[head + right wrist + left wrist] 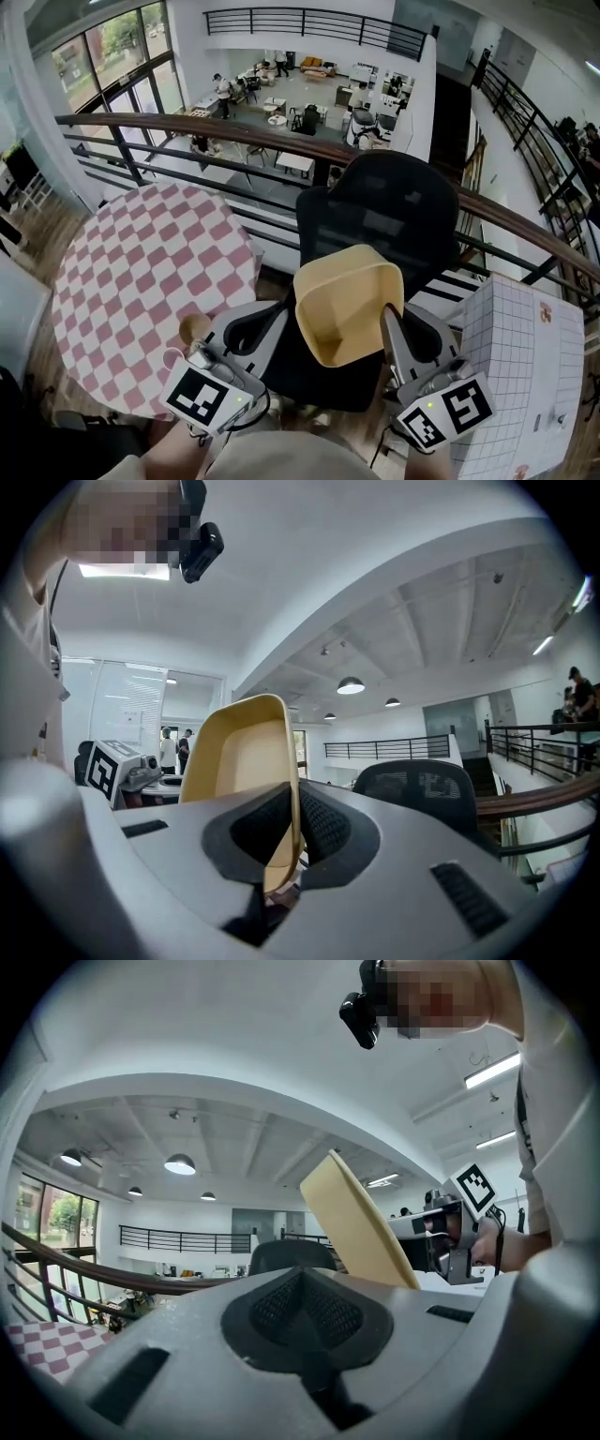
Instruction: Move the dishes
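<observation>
Dish [345,302], yellow and square, hangs tilted over a black chair [403,211]; the right gripper [292,794] jaws pinch its side wall. Left gripper [302,1274], at the dish's 8 o'clock in the head view, has its jaws pressed together on nothing. Chequered worktop [141,272] lies at 9 o'clock.

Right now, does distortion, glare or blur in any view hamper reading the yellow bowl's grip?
Head view: sharp, evenly lit, edges warped by the wide lens. Right gripper view: black vignetted corners, yet the pale yellow square plastic bowl shows crisp in the right gripper. Left gripper view: likewise vignetted, no glare.
</observation>
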{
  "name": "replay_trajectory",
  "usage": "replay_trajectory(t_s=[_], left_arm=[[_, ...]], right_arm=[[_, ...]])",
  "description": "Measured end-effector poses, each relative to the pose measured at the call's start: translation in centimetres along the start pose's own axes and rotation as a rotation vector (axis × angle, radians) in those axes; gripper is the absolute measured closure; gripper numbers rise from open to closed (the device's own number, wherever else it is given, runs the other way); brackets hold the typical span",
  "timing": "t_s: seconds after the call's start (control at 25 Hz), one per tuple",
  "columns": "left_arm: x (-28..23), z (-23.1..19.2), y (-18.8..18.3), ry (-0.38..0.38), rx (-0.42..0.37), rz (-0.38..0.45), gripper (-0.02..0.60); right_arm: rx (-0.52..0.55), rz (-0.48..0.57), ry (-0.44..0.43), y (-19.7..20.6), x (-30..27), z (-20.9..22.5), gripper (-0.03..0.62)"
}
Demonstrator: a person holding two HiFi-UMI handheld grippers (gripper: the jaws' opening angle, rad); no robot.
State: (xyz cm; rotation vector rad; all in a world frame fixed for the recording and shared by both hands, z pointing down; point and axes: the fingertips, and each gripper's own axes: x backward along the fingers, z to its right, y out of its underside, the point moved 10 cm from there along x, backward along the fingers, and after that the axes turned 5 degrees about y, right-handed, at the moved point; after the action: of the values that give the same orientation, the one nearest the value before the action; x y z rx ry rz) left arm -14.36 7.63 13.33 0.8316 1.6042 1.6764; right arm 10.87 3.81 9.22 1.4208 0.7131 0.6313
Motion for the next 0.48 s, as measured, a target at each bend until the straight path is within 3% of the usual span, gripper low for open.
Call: replay_trajectory(t_s=[0.28,0.48], left_arm=[[7.0,-6.2,-1.3,-0.161,0.005,-0.02,0.568],[7.0,-7.0,0.8,-0.289,0.015,-0.044,0.568]], right_arm=[[0.045,-0.003,-0.117,-2.4,-6.9,-6.8,0.562],[0.059,-0.012,-0.202,-0.8,-10.3,-5.8,0.562]])
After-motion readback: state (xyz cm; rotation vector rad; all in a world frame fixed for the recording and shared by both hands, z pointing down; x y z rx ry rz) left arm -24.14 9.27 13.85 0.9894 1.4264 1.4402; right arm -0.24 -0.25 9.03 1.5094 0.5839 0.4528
